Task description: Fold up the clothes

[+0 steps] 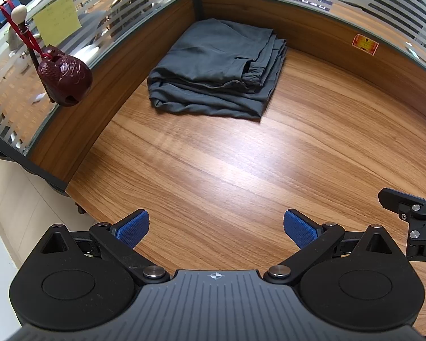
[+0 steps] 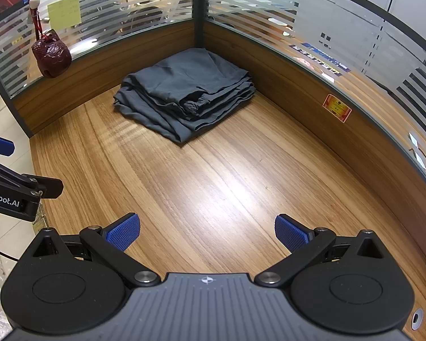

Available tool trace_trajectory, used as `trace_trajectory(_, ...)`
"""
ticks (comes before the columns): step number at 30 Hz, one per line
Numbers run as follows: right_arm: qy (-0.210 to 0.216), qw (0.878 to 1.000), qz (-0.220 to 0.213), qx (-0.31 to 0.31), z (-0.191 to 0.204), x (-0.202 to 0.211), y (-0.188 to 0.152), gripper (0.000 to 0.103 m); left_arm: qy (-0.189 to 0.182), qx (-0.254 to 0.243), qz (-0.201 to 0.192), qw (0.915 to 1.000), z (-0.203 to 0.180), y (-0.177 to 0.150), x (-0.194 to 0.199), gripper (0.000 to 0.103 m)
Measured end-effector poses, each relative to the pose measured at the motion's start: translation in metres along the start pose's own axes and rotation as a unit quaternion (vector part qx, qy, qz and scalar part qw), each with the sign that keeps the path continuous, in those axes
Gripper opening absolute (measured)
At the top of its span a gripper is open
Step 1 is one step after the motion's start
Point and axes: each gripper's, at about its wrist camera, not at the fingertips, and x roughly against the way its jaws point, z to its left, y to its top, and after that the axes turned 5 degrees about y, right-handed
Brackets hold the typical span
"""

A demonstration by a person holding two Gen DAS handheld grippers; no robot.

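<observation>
Against the corner partition [image 2: 284, 65] lies folded grey clothing [image 1: 213, 68]; both grippers' fingers [image 1: 133, 228] [image 2: 123, 231] spread, empty, well back.

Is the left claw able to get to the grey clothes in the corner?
Probably yes. The left claw is open and holds nothing, and only bare wooden desk lies between it and the folded grey clothes. The dark red ornament hangs off to the side, out of the way.
</observation>
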Motion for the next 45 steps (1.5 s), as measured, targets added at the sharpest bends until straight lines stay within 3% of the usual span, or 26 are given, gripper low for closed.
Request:
trace_trajectory(22, 0.01, 1.0, -0.004, 0.008, -0.029, 0.02, -0.029, 0.102, 0.008, 0.012, 0.004, 0.9999, -0.024, -0.008, 0.008, 0.102)
trace_trajectory(29, 0.009, 1.0, -0.011, -0.003, -0.036, 0.025, -0.039, 0.102, 0.006, -0.005, -0.011, 0.9999, -0.027, -0.002, 0.005, 0.102)
trace_trajectory(35, -0.004, 1.0, -0.003, -0.015, -0.042, 0.016, -0.039, 0.102, 0.002, -0.031, -0.023, 0.9993, -0.022, 0.018, -0.01, 0.102)
trace_trajectory(45, -0.048, 0.996, 0.0, -0.081, -0.022, -0.021, -0.024, 0.102, -0.019, -0.104, -0.04, 0.9936, -0.005, 0.086, -0.065, 0.101)
